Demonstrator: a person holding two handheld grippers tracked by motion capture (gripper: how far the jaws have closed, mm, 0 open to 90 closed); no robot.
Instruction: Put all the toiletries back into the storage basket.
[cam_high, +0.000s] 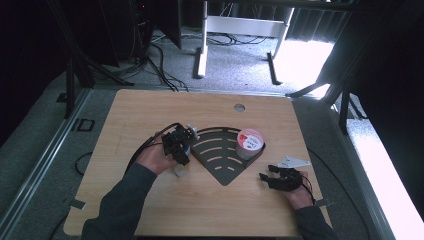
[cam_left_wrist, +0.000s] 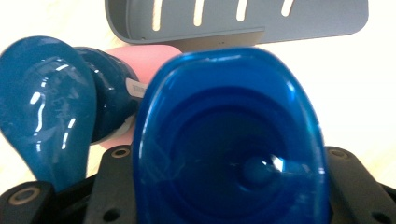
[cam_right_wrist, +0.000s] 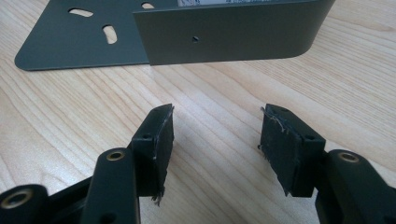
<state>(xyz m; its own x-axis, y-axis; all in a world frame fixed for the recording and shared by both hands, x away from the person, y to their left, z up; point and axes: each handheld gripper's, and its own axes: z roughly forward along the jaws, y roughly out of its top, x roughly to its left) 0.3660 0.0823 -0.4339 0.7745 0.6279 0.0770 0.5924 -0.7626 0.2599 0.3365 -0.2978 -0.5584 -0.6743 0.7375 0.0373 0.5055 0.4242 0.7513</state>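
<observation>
Left gripper (cam_high: 181, 145) fingers are closing around a blue cup (cam_left_wrist: 229, 140), which is sitting between them in the left gripper view; whether the pads are pressing yet, cannot tell. A second blue piece (cam_left_wrist: 46, 107), spoon-like, is lying just beside it. Right gripper (cam_high: 272, 179) fingers (cam_right_wrist: 156, 144) are standing apart, holding nothing, resting low over the wooden surface (cam_high: 150, 110). Beyond, the dark slotted corner tray (cam_high: 220, 155) is carrying a red-and-white tub (cam_high: 249, 142). Judgement: one item is placed in the tray; the blue pieces are awaiting transfer.
</observation>
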